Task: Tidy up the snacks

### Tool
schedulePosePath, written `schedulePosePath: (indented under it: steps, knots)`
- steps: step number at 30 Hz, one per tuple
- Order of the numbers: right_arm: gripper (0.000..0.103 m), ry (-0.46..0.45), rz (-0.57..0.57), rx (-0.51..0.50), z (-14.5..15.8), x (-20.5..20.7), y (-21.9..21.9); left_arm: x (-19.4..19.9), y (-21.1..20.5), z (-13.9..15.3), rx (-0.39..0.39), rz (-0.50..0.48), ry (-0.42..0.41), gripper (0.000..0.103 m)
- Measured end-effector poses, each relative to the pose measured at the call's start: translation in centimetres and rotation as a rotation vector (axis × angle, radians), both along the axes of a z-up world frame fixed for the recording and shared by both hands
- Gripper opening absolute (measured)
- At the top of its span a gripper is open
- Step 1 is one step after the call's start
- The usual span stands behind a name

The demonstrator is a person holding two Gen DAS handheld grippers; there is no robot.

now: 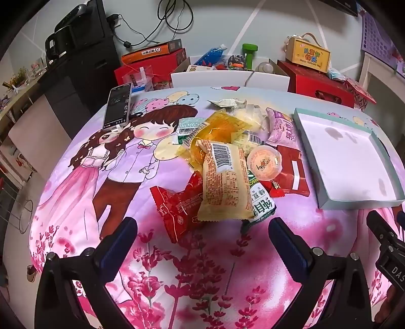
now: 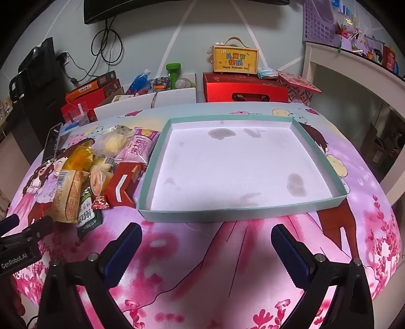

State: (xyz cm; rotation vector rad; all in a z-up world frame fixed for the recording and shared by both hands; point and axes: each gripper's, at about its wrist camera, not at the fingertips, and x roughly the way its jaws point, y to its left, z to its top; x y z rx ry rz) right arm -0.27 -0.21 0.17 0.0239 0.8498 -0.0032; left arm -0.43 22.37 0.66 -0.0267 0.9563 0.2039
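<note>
Cartoon-print tablecloth, snack pile beside shallow tray (bare inside), both grippers spread wide, holding nothing

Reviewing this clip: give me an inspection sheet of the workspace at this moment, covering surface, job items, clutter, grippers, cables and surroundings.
Surface: cartoon-print cloth covers the table.
Job's things: snack pile left of the shallow tray; tray holds no snacks, its white floor is stained. On top of the pile lie a yellow packet and a jelly cup.
Clutter: phone propped on a stand at the cloth's far left.
Grippers: left gripper and right gripper both open, holding nothing, short of the pile and tray.
Cables: black cables hang on the wall.
Surroundings: red gift boxes, yellow carry box, white shelf.
</note>
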Motion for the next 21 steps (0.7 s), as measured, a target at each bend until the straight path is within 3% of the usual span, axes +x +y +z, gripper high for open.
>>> schedulePosePath:
  steps: [21]
  knots:
    - [0.103, -0.002, -0.002, -0.004, -0.05, -0.12, 0.25, 0.00, 0.17, -0.07, 0.004, 0.002, 0.005, 0.103]
